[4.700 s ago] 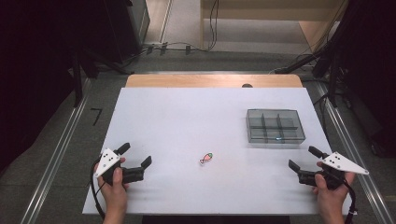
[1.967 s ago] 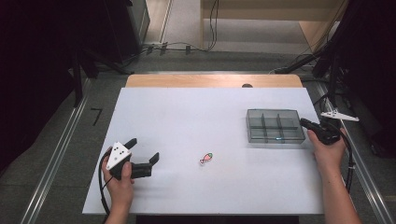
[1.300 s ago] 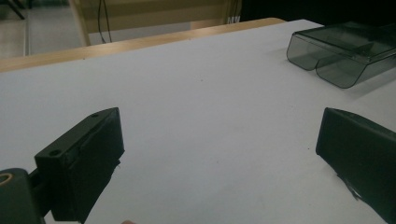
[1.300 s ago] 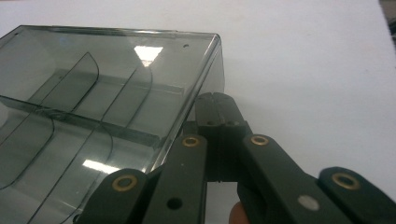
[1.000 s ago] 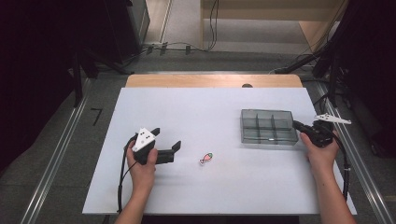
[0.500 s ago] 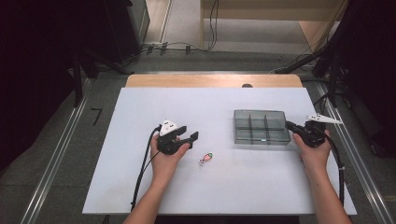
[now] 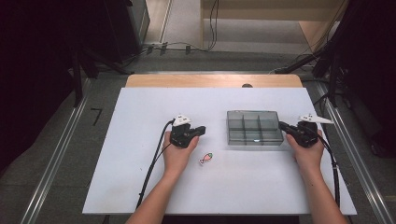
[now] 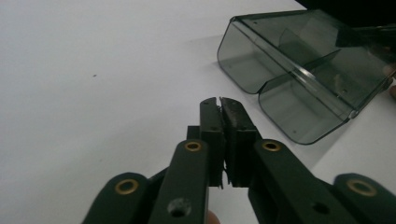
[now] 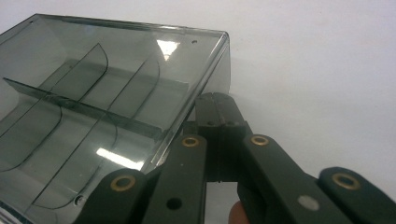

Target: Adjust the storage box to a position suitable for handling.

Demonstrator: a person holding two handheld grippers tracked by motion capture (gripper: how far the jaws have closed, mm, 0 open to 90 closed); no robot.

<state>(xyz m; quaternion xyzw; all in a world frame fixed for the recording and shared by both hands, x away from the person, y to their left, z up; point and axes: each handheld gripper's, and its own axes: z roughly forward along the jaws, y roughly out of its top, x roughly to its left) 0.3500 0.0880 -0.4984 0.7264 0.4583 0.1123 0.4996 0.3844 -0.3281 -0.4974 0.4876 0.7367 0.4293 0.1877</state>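
Both grippers closed with nothing between the jaws. Left gripper [image 7: 201, 130], centre of the high view, has just been clenching shut on air; its own view shows the jaws pressed together, pointing toward the near wall of the smoky compartment box [image 8: 299, 79]. Right gripper [image 7: 283, 126] is clenched empty too, jaws laid against the box's right wall [image 9: 198, 88], touching it or very nearly.

Box [image 7: 254, 127] sits right of centre on the white desk [image 7: 140, 186], compartments apparently empty. Small fish-shaped item [image 7: 205, 158] lies just below the left hand, apart from the box.

Risks, as judged:
- The right gripper pushes an unclamped wall; the light box could skid or yaw leftward.
- Left hand or its trailing cable could sweep the fish item aside.
- Shut left jaws must reopen before any pick.
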